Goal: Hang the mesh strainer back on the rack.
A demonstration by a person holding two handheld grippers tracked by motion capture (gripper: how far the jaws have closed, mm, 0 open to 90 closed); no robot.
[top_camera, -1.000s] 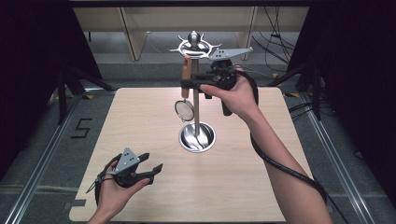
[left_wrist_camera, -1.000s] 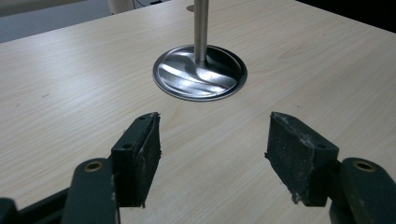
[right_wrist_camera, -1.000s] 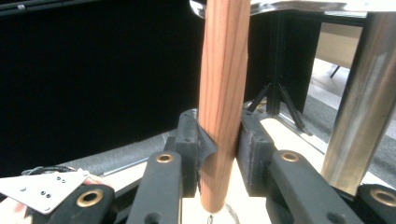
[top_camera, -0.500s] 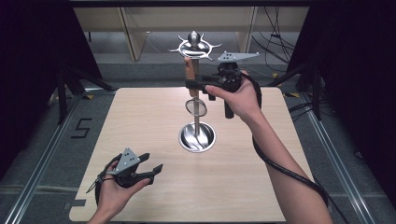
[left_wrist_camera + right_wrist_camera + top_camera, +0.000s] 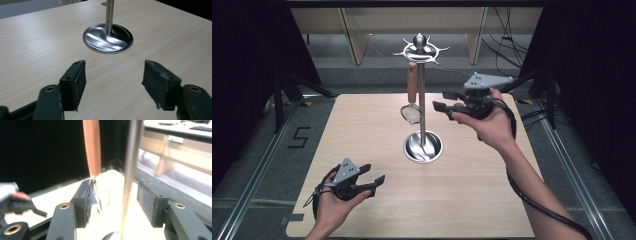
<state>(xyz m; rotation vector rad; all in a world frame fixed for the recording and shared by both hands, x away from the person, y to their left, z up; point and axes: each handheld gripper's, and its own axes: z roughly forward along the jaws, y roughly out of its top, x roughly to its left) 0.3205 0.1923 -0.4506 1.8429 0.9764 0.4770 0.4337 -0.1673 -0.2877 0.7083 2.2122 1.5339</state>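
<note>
Reading "5" (image 5: 299, 136), taped on the floor beside the table (image 5: 492, 200).

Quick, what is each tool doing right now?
Left tool: open, holding nothing, low over the table.
Right tool: just opened, holding nothing, beside the hanging strainer.

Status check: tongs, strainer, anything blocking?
Right tongs just opened, empty. Left tongs open, idle. Strainer hangs on stand. Nothing blocking.
</note>
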